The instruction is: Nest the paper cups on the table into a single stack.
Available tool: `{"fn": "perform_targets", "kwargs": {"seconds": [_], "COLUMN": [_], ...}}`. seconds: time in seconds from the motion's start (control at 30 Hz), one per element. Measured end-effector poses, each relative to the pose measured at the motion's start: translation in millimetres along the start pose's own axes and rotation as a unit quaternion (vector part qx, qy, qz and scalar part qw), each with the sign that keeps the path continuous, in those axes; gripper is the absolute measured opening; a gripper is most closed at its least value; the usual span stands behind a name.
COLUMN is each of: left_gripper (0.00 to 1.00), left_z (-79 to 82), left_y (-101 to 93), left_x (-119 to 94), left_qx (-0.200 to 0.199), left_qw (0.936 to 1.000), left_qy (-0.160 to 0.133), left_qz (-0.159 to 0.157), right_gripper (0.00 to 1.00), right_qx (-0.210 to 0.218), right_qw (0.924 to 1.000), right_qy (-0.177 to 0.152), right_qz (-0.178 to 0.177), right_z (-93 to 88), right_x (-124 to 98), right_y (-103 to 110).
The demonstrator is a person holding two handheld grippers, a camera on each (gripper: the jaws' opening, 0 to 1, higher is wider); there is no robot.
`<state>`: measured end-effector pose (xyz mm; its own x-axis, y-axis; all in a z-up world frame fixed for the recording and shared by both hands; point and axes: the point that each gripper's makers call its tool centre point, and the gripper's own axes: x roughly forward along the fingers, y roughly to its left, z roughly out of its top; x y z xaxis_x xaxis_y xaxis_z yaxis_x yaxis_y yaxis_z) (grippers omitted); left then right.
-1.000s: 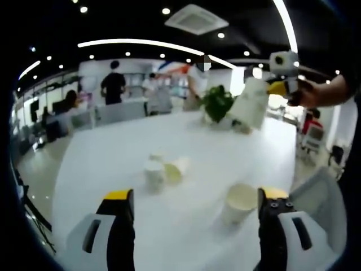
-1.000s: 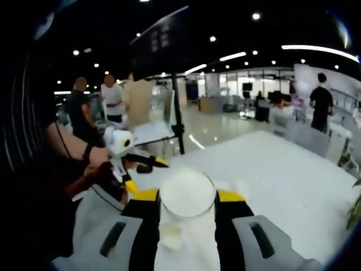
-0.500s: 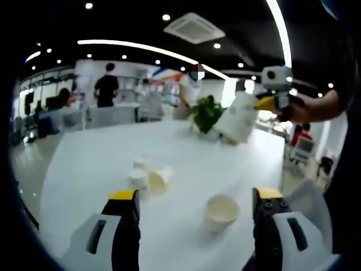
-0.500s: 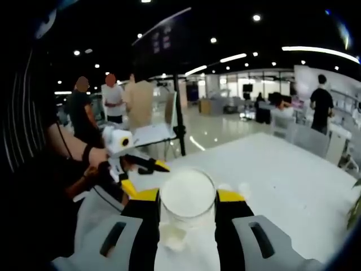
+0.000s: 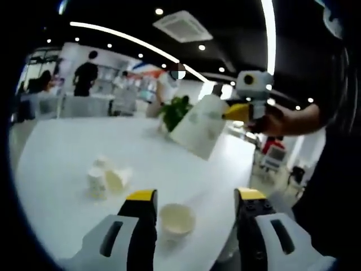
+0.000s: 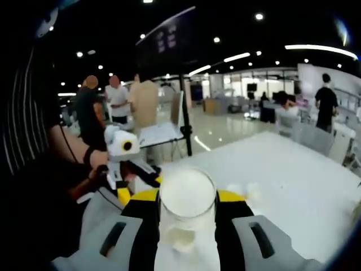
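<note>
- My right gripper (image 6: 188,199) is clamped on a white paper cup (image 6: 188,195), its open mouth facing the camera; in the left gripper view that same cup (image 5: 198,132) hangs tilted above the white table (image 5: 51,147).
- My left gripper (image 5: 194,203) is spread wide and holds nothing.
- One upright cup (image 5: 175,221) stands on the table between the left jaws, apart from both.
- A small cluster of cups (image 5: 107,178) sits farther off, one lying on its side.
- A green plant (image 5: 174,111) stands at the table's far edge.
</note>
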<state>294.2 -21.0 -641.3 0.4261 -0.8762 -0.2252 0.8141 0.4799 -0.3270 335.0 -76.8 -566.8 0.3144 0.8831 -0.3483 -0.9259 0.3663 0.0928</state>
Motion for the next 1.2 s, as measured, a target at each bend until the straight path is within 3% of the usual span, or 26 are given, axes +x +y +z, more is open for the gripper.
{"fn": "perform_targets", "kwargs": {"seconds": [0.17, 0.27, 0.47, 0.8, 0.93, 1.03, 1.2], "left_gripper": [0.52, 0.50, 0.49, 0.46, 0.43, 0.37, 0.30], "left_z": [6.6, 16.0, 18.6, 30.8, 38.8, 48.6, 53.2], "left_y": [-10.4, -16.9, -18.3, -23.6, -19.7, -19.0, -15.9], "left_x": [5, 5, 7, 8, 3, -2, -8], "left_qx": [0.003, 0.011, 0.007, -0.009, -0.032, -0.071, -0.072], "left_qw": [0.9998, 0.9992, 0.9990, 0.9976, 0.9956, 0.9909, 0.9899], "left_qy": [0.001, -0.017, -0.016, -0.039, -0.068, -0.096, -0.108], "left_qz": [-0.018, -0.034, -0.041, -0.056, -0.055, -0.062, -0.058], "right_gripper": [0.34, 0.34, 0.34, 0.34, 0.34, 0.34, 0.34], "right_qx": [0.005, 0.003, 0.008, 0.016, 0.025, 0.032, 0.033], "right_qw": [1.0000, 1.0000, 0.9999, 0.9996, 0.9993, 0.9991, 0.9989], "right_qy": [-0.002, 0.001, -0.004, -0.009, -0.008, -0.006, 0.000], "right_qz": [0.004, 0.008, 0.015, 0.023, 0.025, 0.027, 0.033], "right_z": [-0.2, -1.1, 1.6, -0.8, -3.4, -5.8, -11.6], "right_x": [2, 4, 6, 10, 8, 7, 8], "right_y": [2, 5, 8, 16, 15, 17, 21]}}
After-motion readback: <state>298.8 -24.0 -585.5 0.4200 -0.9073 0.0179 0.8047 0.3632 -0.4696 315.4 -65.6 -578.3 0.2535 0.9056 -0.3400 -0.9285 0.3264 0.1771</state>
